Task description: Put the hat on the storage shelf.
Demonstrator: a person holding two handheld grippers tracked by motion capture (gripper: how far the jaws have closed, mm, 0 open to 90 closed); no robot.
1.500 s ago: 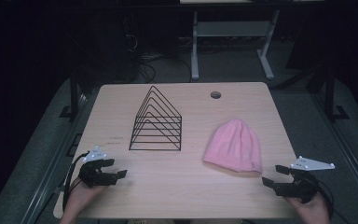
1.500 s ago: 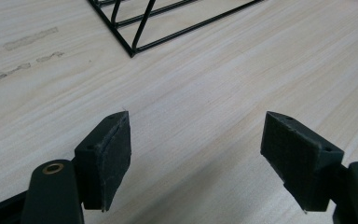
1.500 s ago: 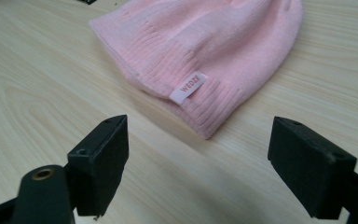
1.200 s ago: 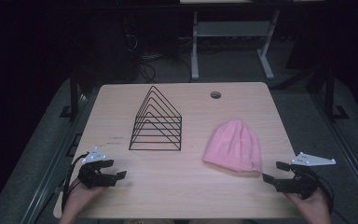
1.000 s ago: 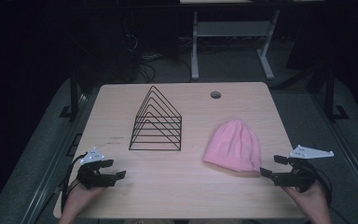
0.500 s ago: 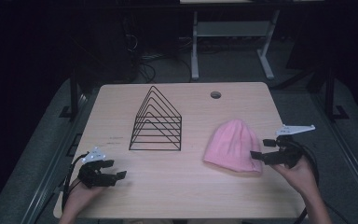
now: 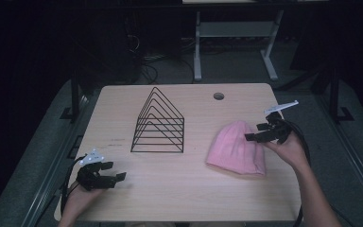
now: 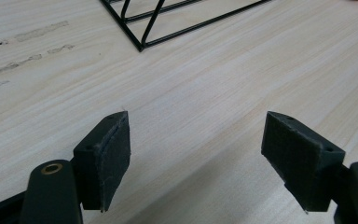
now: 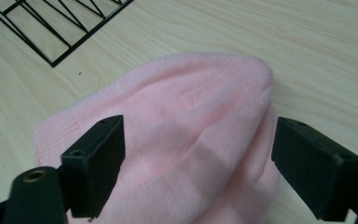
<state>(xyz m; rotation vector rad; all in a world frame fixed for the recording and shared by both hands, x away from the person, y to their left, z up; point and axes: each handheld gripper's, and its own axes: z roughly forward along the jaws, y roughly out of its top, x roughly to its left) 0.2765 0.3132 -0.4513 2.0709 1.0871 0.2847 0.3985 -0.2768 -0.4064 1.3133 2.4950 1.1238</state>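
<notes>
A pink knit beanie [image 7: 236,149] lies flat on the right half of the wooden table [image 7: 184,198]. My right gripper [image 7: 255,131] hovers open at the beanie's upper right edge, jaws pointing left over it. In the right gripper view the beanie [image 9: 191,140] spreads below and between the two wide-apart pads [image 9: 98,158]. My left gripper [image 7: 115,177] rests open near the table's front left corner, with only bare wood [image 8: 196,116] between its pads [image 8: 107,158].
A black wire triangular rack [image 7: 159,124] stands left of centre, its base corner [image 8: 142,44] ahead of the left gripper. A round cable hole [image 7: 218,96] is at the table's back. Dark floor and a white stand [image 7: 231,33] lie beyond.
My right gripper has risen from the table's front right and moved back and left, to the beanie's upper right edge. The left gripper has stayed put.
</notes>
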